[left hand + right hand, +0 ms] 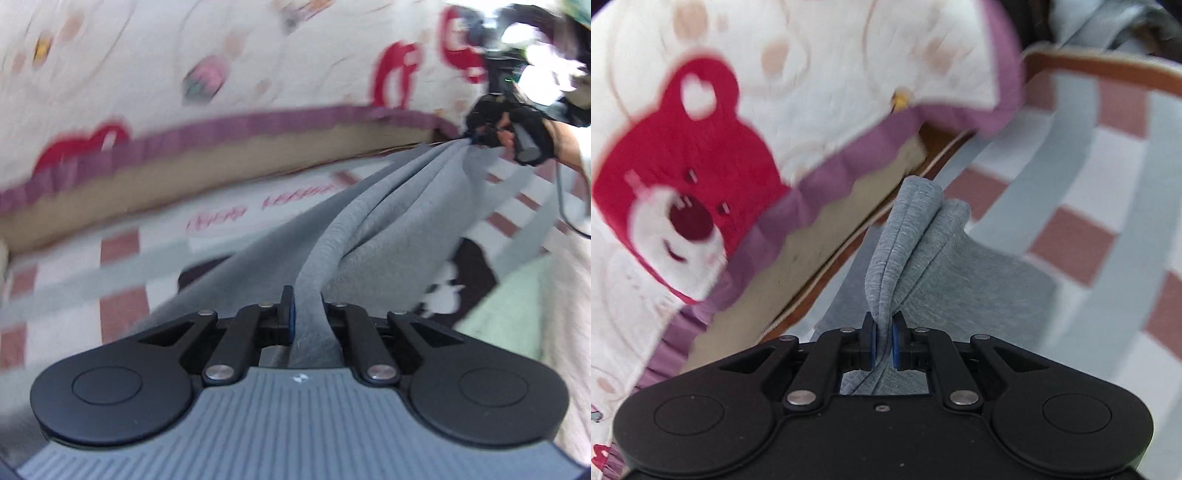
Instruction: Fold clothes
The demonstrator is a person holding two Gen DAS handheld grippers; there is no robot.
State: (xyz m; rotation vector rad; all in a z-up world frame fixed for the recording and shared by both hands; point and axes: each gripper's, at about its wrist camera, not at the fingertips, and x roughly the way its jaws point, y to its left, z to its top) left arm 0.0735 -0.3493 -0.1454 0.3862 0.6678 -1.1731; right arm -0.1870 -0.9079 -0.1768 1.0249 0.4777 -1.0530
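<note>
A grey garment [369, 229] hangs stretched between my two grippers above a checked sheet. My left gripper [306, 314] is shut on one bunched edge of it. In the left wrist view the right gripper [480, 138] shows at the upper right, pinching the cloth's far end, held by a person's hand. In the right wrist view my right gripper [882, 343] is shut on a folded edge of the grey garment [916, 236], which sticks up past the fingers and drapes down to the right.
A white quilt with red bears and a purple border [701, 147] lies at the back and left, over a tan mattress edge [184, 181]. A pink, grey and white checked sheet [1108, 184] lies below. A dark garment [469, 280] lies on the sheet.
</note>
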